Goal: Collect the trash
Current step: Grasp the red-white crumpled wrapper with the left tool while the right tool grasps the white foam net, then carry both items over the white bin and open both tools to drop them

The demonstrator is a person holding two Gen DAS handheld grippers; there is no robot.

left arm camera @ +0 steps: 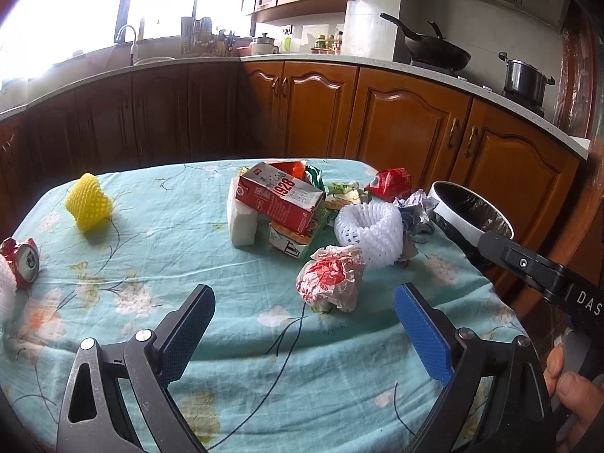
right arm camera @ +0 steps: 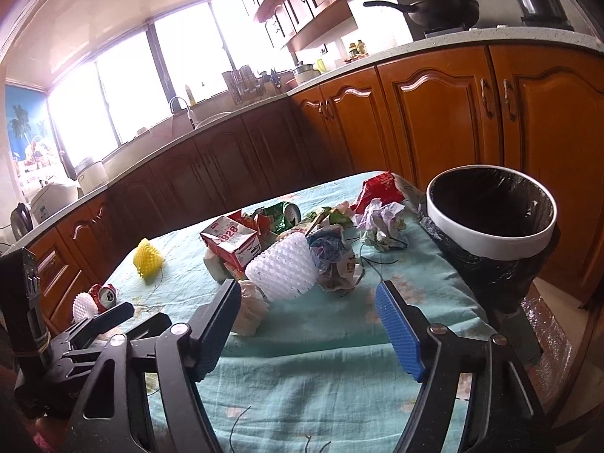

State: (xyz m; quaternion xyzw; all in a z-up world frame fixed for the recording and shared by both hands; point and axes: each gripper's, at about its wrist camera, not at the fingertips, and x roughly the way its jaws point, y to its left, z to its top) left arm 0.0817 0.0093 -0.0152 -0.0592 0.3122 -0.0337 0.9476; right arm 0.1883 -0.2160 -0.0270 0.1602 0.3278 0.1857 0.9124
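Note:
Trash lies on a table with a teal floral cloth [left arm camera: 188, 226]. In the left wrist view: a red "1928" carton [left arm camera: 279, 198], a white foam net [left arm camera: 372, 232], a crumpled red-and-white wrapper [left arm camera: 332, 277], a yellow foam net [left arm camera: 88, 204] and a crushed red can [left arm camera: 22, 262]. My left gripper [left arm camera: 304, 313] is open and empty, just short of the wrapper. My right gripper [right arm camera: 307, 309] is open and empty, near the white foam net [right arm camera: 281, 270]. A white-rimmed bin with a black liner [right arm camera: 490, 241] stands at the table's right edge.
Crumpled paper [right arm camera: 381, 222], a red pouch [right arm camera: 377, 187] and a green can [right arm camera: 287, 215] lie near the bin. Wooden kitchen cabinets [left arm camera: 407, 128] run behind the table, with a wok [left arm camera: 434, 51] and a pot [left arm camera: 524, 77] on the counter.

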